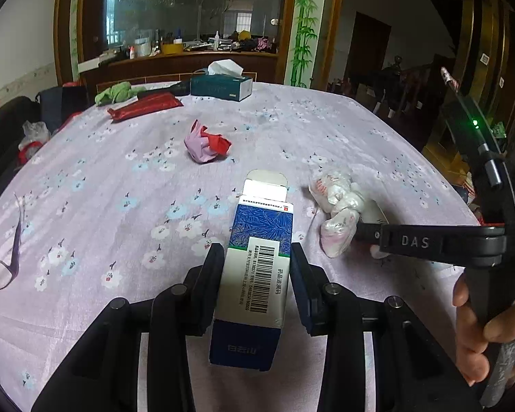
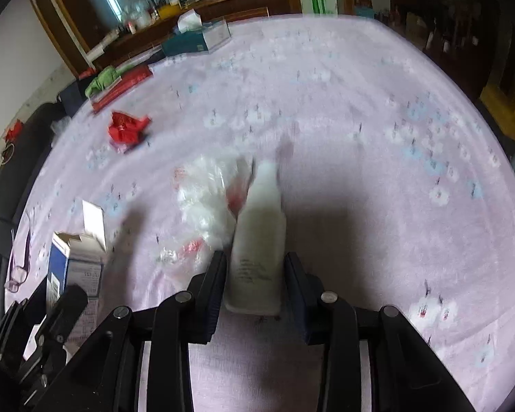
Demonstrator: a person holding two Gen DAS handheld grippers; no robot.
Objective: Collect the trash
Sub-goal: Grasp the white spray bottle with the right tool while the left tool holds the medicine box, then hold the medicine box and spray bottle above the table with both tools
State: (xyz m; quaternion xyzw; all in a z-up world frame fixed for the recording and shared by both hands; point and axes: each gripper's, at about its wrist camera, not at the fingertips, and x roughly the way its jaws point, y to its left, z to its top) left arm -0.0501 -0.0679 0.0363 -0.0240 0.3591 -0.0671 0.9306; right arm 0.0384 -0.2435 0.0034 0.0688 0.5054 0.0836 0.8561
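We have one piece of trash in each gripper. Our left gripper (image 1: pixel 257 257) is clamped on the box (image 1: pixel 257 267), whose long axis runs straight ahead along the fingers, its open flap pointing away from us and its dark blue end toward the wrist; it appears to be held just above the cloth (image 1: pixel 103 178). Our right gripper (image 2: pixel 254 267) has a white bottle (image 2: pixel 257 240) between its fingers, long axis also straight ahead, narrow end pointing away; the view is blurred, but the pads seem pressed to its sides, so we judge it gripped. Whether the bottle is lifted or resting on the table we cannot tell. Just left of the bottle lies the plastic wad (image 2: pixel 206 202), touching or nearly touching it, and nearer our right gripper than our left. Farther out, toward the table's middle, sits a crumpled red and pink wrapper (image 1: pixel 207 142), roughly ahead of our left gripper. Counted: one box, one bottle, one plastic wad, one wrapper. No bin shows in either view.
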